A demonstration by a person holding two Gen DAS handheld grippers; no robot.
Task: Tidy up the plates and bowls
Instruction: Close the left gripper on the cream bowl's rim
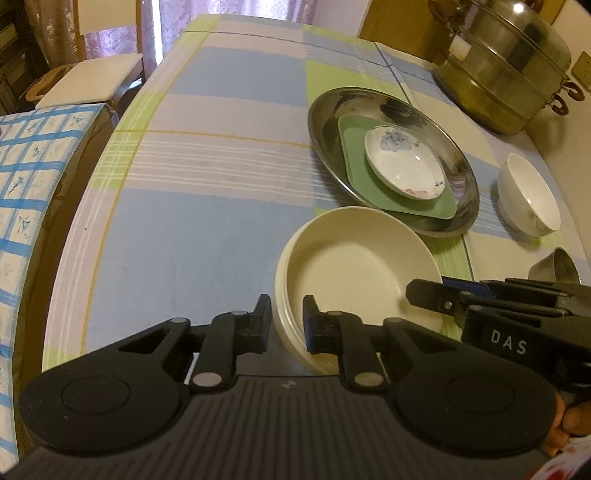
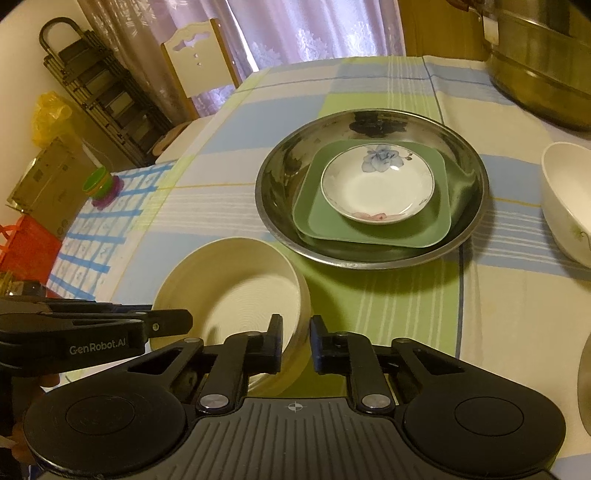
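- Left gripper [image 1: 286,323] and right gripper [image 2: 296,343] each clamp opposite walls of the cream bowl [image 1: 354,280], one finger inside, one outside.
- Bowl sits near the steel tray [image 2: 280,206] stacking a green plate [image 2: 314,218] and floral dish [image 2: 376,184].
- Risk: uneven lifting could tilt the bowl from either grasp.

The worktop wears a checked cloth [image 2: 399,310] in pale blue, green and cream. At the far right sits a big steel steamer pot [image 1: 506,62] with looped handles. On the left there's a second surface covered in a blue grid-pattern cloth [image 1: 26,177], with a little stack of bright green and pink cups [image 2: 101,186] on it. Past that, a white chair [image 1: 92,79] tucked near lilac lace curtains [image 2: 314,29]. Far left has a dark folding rack [image 2: 96,88], a yellow plastic bag [image 2: 50,118], a cardboard box [image 2: 48,181] and something orange-red [image 2: 27,251] beside it.
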